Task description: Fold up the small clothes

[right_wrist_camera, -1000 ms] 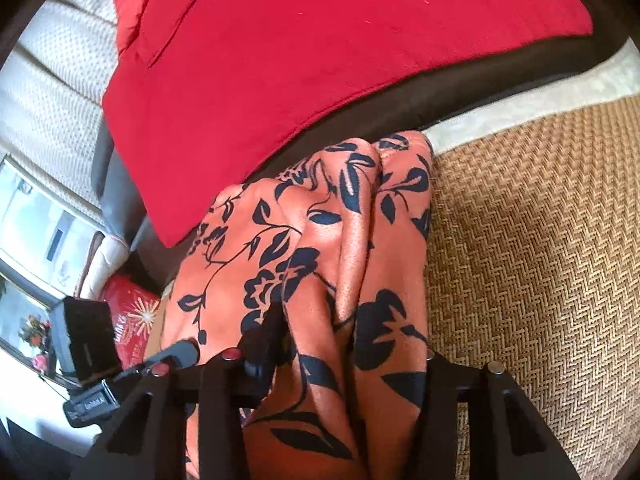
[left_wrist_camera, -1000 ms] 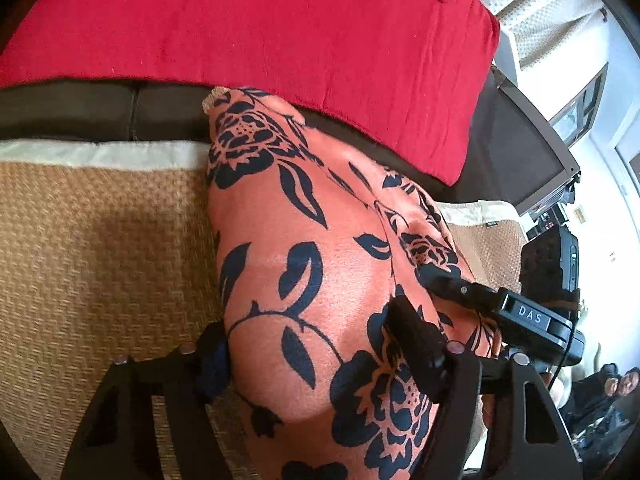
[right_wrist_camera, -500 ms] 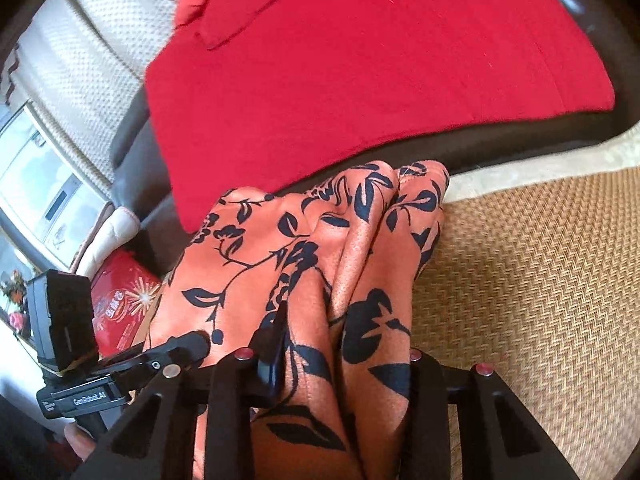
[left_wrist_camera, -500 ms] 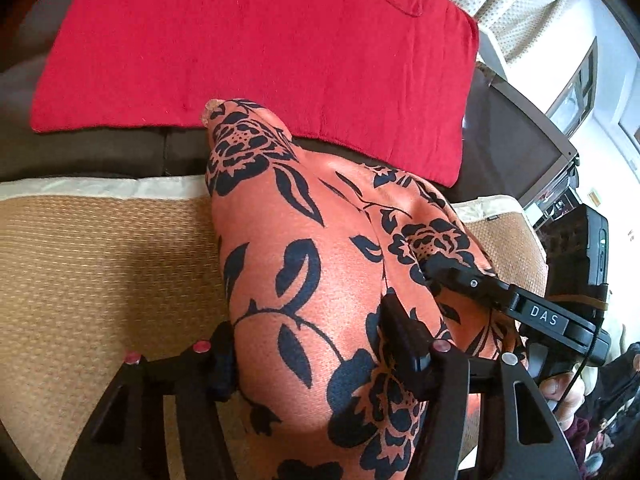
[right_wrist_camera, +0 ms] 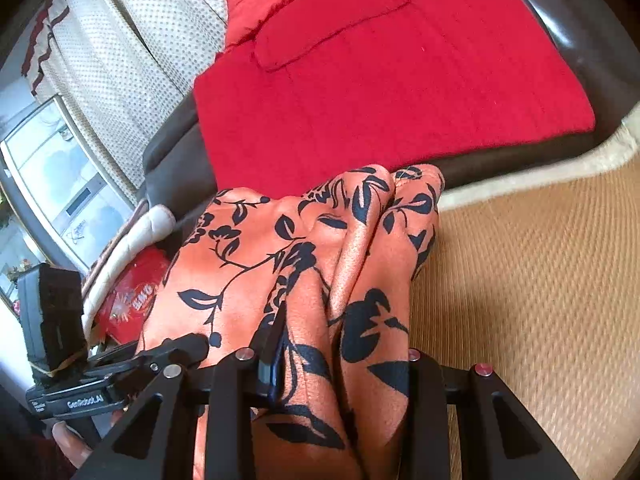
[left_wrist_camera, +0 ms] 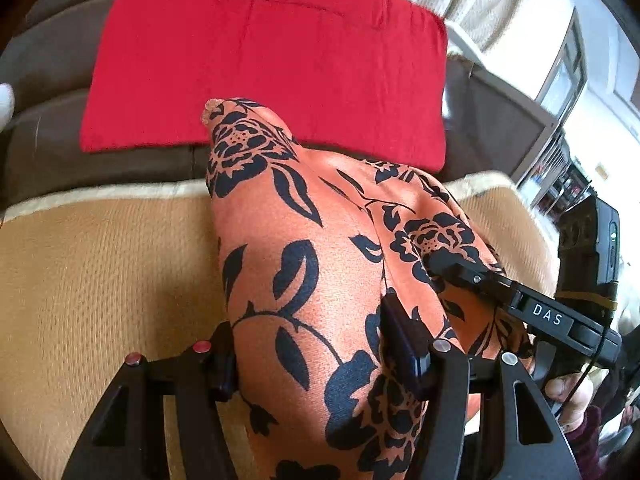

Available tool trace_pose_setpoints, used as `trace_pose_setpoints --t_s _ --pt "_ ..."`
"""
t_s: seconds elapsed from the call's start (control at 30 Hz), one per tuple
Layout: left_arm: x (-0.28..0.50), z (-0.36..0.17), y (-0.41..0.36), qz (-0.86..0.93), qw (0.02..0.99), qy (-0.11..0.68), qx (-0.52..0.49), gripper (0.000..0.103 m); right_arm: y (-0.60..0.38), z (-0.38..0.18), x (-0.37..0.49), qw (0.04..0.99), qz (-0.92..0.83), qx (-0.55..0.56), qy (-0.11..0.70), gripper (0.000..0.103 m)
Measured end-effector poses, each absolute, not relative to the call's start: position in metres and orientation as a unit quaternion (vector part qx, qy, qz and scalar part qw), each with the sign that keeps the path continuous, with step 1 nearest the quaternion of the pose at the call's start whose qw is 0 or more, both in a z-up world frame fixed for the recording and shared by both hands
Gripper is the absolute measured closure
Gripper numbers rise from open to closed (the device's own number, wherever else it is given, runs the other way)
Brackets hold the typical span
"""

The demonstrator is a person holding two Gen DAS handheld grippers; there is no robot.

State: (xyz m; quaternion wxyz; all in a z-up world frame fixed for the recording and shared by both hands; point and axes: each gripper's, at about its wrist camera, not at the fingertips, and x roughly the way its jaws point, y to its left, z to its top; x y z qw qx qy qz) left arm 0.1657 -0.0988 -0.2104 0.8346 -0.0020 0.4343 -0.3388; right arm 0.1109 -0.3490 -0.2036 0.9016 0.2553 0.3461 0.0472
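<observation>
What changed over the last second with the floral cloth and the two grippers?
Both grippers, left gripper and right gripper, lifted the orange floral cloth higher off the woven mat, bringing more of the red garment into view. Both grips stayed clamped.

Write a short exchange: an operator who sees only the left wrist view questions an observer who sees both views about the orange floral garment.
Operator: Is the cloth really gripped on the far side? I see only one of those fingers.
Observer: Yes. In the right wrist view the right gripper has a bunched fold of the orange floral garment pinched between both fingers.
Operator: Anything past that end of the sofa?
Observer: A red packet with a white starburst print lies there, just below a white quilted cushion.
</observation>
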Motion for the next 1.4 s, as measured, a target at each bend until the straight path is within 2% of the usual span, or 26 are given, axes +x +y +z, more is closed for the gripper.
trace_pose_setpoints --t_s 0.13,0.23,0.3,0.37,0.43,0.53,0.63,0.73,0.8,0.87,0.97,1.13,1.27,1.33,1.37,1.4 --pt "0.163 -0.256 -0.112 -0.291 0.817 0.495 0.049 0.039 -0.348 -0.235 0.101 0.882 0.021 0.268 0.388 0.067" --pt "0.162 -0.283 -0.112 -0.258 0.808 0.526 0.059 0.031 -0.351 -0.268 0.106 0.846 -0.006 0.282 0.453 0.064" --pt "0.159 -0.276 -0.106 -0.243 0.818 0.518 0.063 0.03 -0.354 -0.268 0.101 0.843 -0.004 0.29 0.454 0.062" --pt "0.147 -0.259 -0.1 -0.221 0.836 0.495 0.083 0.03 -0.358 -0.254 0.09 0.846 -0.007 0.289 0.448 0.051" --pt "0.128 -0.241 -0.093 -0.202 0.862 0.453 0.103 0.029 -0.356 -0.235 0.074 0.865 -0.037 0.255 0.43 0.051" --pt "0.093 -0.223 -0.088 -0.184 0.892 0.385 0.145 0.015 -0.352 -0.203 0.043 0.897 -0.047 0.208 0.388 0.051" --pt "0.081 -0.239 -0.099 -0.166 0.887 0.39 0.184 0.015 -0.339 -0.188 0.028 0.906 -0.017 0.202 0.371 0.053" --pt "0.086 -0.281 -0.109 -0.147 0.86 0.438 0.217 0.014 -0.319 -0.218 0.037 0.876 0.024 0.228 0.425 0.063" --pt "0.085 -0.281 -0.111 -0.149 0.858 0.442 0.215 0.014 -0.317 -0.253 0.045 0.841 0.009 0.236 0.487 0.065" --pt "0.081 -0.263 -0.109 -0.149 0.864 0.431 0.214 0.014 -0.321 -0.264 0.042 0.839 -0.001 0.241 0.487 0.068" --pt "0.06 -0.218 -0.104 -0.143 0.891 0.369 0.223 0.014 -0.323 -0.237 0.032 0.849 0.0 0.237 0.473 0.067" --pt "0.013 -0.123 -0.097 -0.117 0.934 0.263 0.214 0.014 -0.323 -0.158 -0.003 0.895 -0.008 0.196 0.401 0.065" --pt "-0.021 -0.074 -0.093 -0.101 0.953 0.213 0.19 0.002 -0.312 -0.094 -0.034 0.926 -0.016 0.156 0.344 0.063" --pt "-0.041 -0.052 -0.088 -0.094 0.963 0.182 0.176 0.002 -0.305 -0.064 -0.054 0.938 -0.023 0.137 0.317 0.063" --pt "-0.047 -0.046 -0.085 -0.096 0.965 0.178 0.169 0.002 -0.302 -0.053 -0.063 0.942 -0.029 0.126 0.309 0.06" --pt "-0.053 -0.036 -0.081 -0.099 0.967 0.176 0.157 0.002 -0.299 -0.041 -0.074 0.946 -0.035 0.115 0.301 0.051"
